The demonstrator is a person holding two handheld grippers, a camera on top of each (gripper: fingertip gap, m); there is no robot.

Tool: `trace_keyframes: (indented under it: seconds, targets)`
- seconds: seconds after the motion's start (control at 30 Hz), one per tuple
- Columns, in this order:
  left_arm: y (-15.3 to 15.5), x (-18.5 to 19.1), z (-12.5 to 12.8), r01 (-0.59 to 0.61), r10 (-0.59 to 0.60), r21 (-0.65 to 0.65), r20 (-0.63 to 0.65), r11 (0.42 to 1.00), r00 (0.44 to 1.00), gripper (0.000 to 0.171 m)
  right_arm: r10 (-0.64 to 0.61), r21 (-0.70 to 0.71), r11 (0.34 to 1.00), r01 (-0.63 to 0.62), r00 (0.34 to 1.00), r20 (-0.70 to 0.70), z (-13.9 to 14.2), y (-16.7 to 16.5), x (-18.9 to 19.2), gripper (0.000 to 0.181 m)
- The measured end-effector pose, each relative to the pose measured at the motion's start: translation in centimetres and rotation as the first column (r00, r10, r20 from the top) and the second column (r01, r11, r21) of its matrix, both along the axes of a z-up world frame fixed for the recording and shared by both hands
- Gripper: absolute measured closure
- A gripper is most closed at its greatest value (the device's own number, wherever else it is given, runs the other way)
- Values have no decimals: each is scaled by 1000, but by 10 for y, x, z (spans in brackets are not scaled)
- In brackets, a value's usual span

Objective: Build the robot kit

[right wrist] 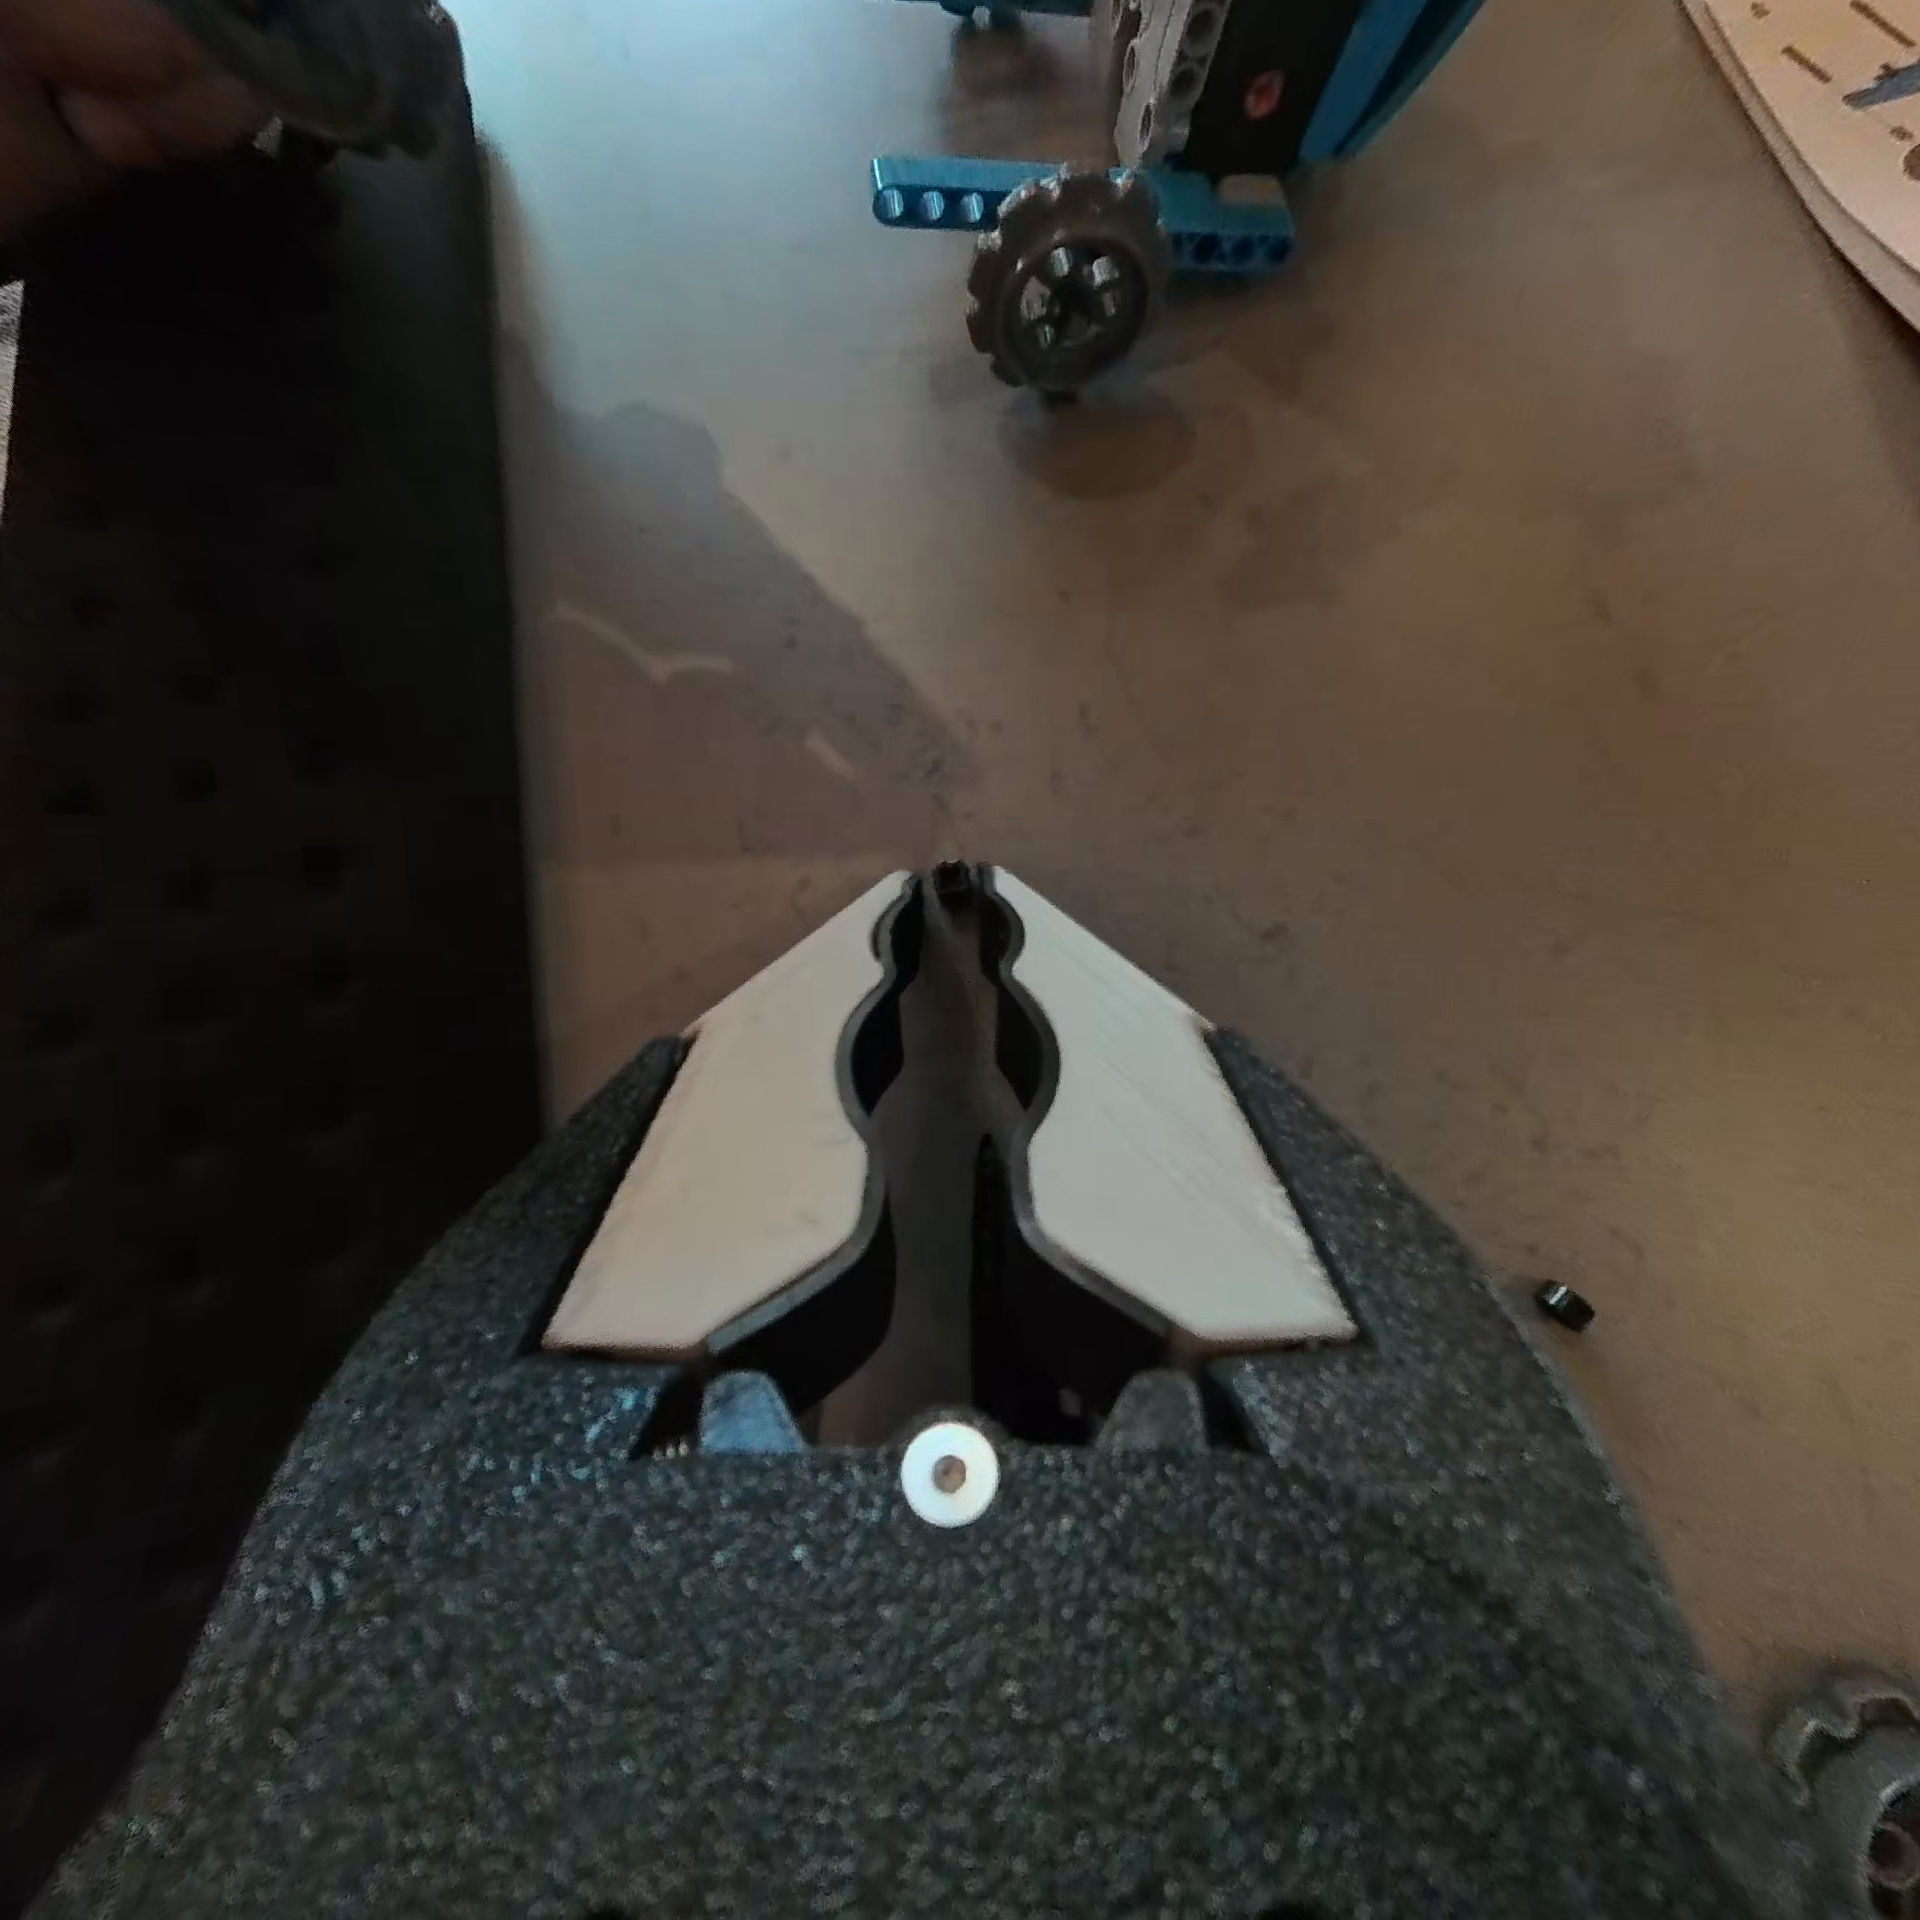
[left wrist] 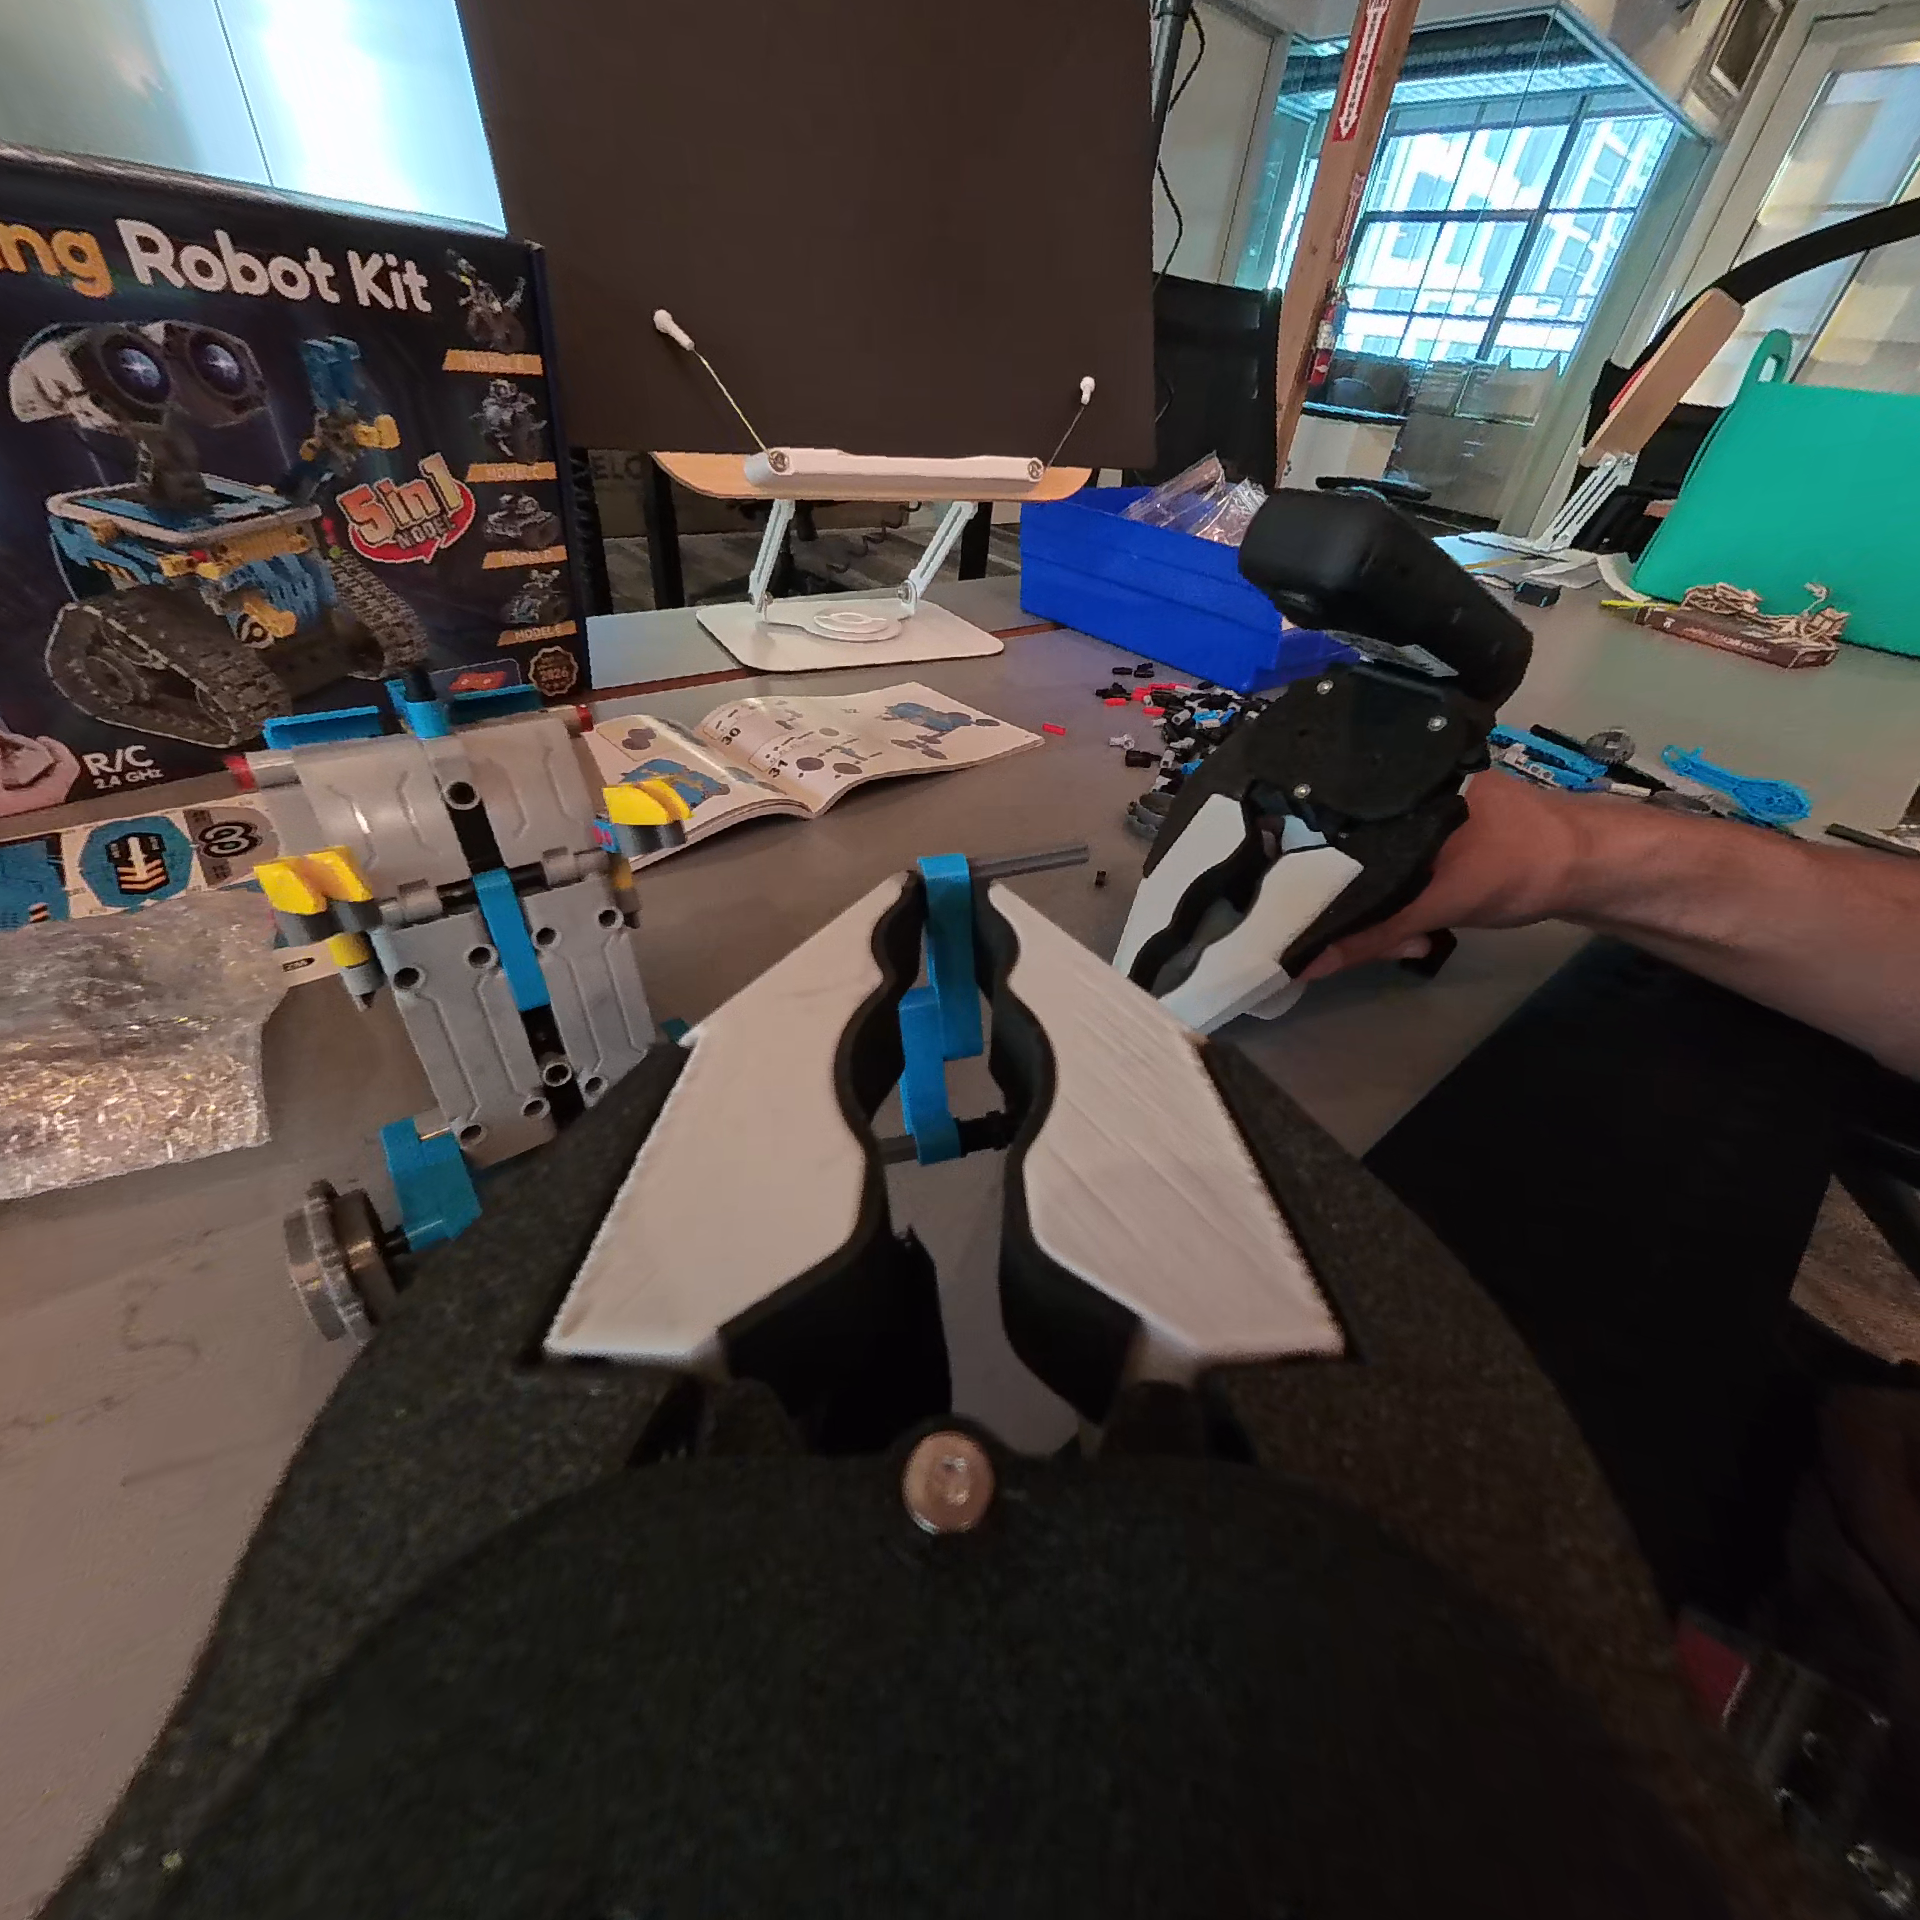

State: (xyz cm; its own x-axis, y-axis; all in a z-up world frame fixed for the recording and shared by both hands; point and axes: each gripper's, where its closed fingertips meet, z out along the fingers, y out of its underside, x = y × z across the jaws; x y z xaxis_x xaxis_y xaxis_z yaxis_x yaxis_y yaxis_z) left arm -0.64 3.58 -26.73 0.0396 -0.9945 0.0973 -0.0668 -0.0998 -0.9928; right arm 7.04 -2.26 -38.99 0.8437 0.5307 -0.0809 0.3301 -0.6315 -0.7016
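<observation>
Gripping an upright blue piece (left wrist: pixel 940 997), the left claw (left wrist: pixel 943 883) is closed; the right claw (right wrist: pixel 951 878) pinches a tiny black pin (right wrist: pixel 949 875).

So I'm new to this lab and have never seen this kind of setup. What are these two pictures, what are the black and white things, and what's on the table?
There is no robot arm here: a person holds a handheld gripper in each hand, and each carries a camera looking forward along its two white fingers.

The left wrist view shows the left gripper, its jaws shut on a blue toy part with a grey rod through it. To its right is the right gripper, held by a hand.

The right wrist view looks down at the table. Its jaws are nearly closed on a tiny dark piece; what it is I cannot tell.

On the table are a half-built toy robot, its box, an open booklet, loose small parts and a blue bin.
</observation>
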Motion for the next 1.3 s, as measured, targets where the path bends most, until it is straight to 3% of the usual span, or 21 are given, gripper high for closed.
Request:
trace_keyframes:
  seconds: [0.2,0.4,0.53,0.77,0.87,0.93,1.03,1.2,1.3]
  targets:
    - [1,0,-1,-2,2,-9,-3,1000,1000,163,-24,-66,997,32,992,123,-1,-6,7,166]
    - [2,0,-1,-3,3,-13,-7,1000,1000,163,119,-202,977,-62,951,287,3,-3,7,158]
    - [3,0,-2,-4,4,-24,-9,1000,1000,163,195,-280,953,-113,937,288,-2,-1,4,158]
    - [2,1,-3,12,-13,-37,-14,999,1000,163,227,-271,952,-144,925,304,-2,2,3,175]
    - [1,2,-5,15,-16,-30,-24,999,1000,163,206,-127,976,-175,930,304,18,12,-5,175]
    - [1,5,-7,17,-19,-39,-38,999,999,163,175,98,973,-207,949,262,56,23,-24,175]
    - [0,8,-8,41,-44,-83,-38,996,998,164,113,483,862,-158,986,120,124,28,-59,176]
    - [-3,12,-7,122,-126,-200,-10,972,992,164,-6,642,756,-124,981,196,133,28,-68,175]
    - [-3,17,-13,157,-174,-271,-37,950,984,164,-36,656,748,-106,979,200,134,32,-72,175]
